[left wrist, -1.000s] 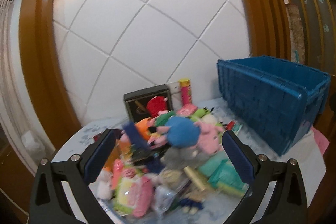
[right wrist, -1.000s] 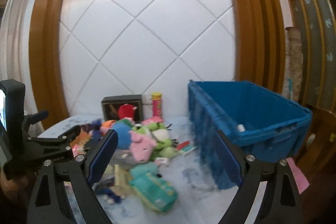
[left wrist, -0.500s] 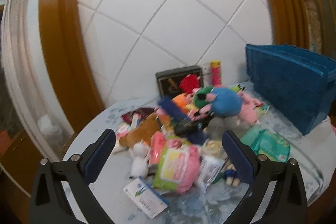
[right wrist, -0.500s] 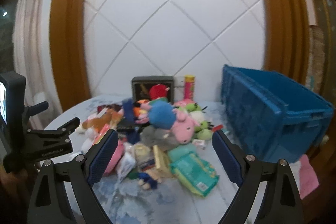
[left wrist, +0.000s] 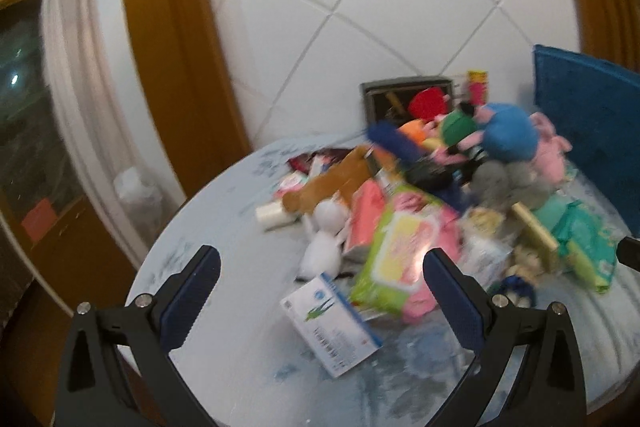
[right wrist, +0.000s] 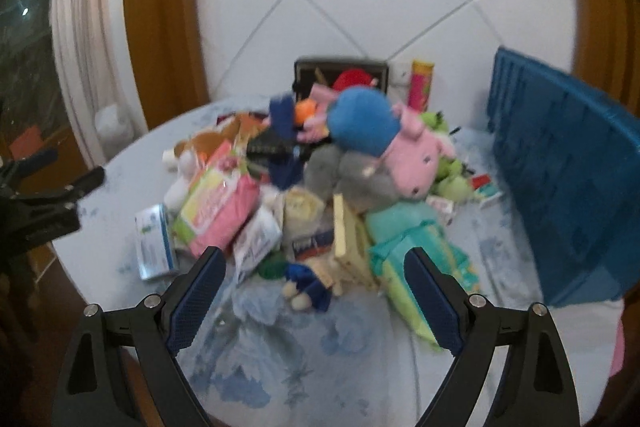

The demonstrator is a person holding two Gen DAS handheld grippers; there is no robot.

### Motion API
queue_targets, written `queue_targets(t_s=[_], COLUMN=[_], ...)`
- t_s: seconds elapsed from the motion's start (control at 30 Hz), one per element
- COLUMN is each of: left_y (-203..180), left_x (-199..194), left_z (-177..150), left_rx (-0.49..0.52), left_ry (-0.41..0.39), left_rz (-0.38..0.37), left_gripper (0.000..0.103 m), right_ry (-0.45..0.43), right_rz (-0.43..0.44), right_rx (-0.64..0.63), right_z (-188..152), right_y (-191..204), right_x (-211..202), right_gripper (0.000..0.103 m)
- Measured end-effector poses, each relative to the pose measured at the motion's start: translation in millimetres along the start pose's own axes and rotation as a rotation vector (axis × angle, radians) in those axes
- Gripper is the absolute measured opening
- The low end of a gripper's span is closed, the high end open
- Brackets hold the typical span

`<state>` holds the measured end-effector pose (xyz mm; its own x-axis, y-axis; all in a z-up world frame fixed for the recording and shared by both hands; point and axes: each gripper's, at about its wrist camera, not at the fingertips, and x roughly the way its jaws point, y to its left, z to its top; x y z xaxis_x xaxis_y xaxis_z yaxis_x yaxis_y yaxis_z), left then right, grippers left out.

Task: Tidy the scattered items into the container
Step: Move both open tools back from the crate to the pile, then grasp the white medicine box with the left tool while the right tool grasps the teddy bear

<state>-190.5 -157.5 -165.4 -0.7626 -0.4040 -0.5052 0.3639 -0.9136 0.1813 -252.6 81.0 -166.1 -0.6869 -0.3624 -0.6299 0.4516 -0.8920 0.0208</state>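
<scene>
Left wrist view: my left gripper hangs with its jaws spread wide and nothing between them, touching nothing, above the near left part of the round table. Just past its fingers lies a white and blue box, and beyond that a green and pink wipes pack leaning on the heap. My right gripper is equally wide apart and empty, poised over the near edge of the pile, with a small blue doll and a teal packet just ahead of its fingertips. Farther out the heap climbs to a blue plush resting on a pink pig plush, with a grey plush under them and a dark box standing at the far wall. The blue crate, where everything must end up, stands at the right side of the table, well apart from the left half of the heap. I judge the sorting barely begun; I cannot see inside the crate from here. The risks, as I see them: the things are stacked loosely, so tugging a low item could topple the plush toys or push the flat box off the near rim; slick wrappers may slip from my pads; and both tools working one crowded pile could knock each other.
</scene>
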Motion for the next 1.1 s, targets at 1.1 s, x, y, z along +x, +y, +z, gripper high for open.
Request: queue_targets(t_s=[1.1], left_y=[-6.1], left_x=[159.6], left_z=[-94.1], left_rx=[-0.032], left_ry=[0.312], left_rz=[-0.113], left_gripper=[0.09], right_ry=[0.18], right_rz=[-0.047], right_rx=[0.134], right_z=[-52.0], right_y=[9.3], right_x=[108.4], right_gripper=[0.092])
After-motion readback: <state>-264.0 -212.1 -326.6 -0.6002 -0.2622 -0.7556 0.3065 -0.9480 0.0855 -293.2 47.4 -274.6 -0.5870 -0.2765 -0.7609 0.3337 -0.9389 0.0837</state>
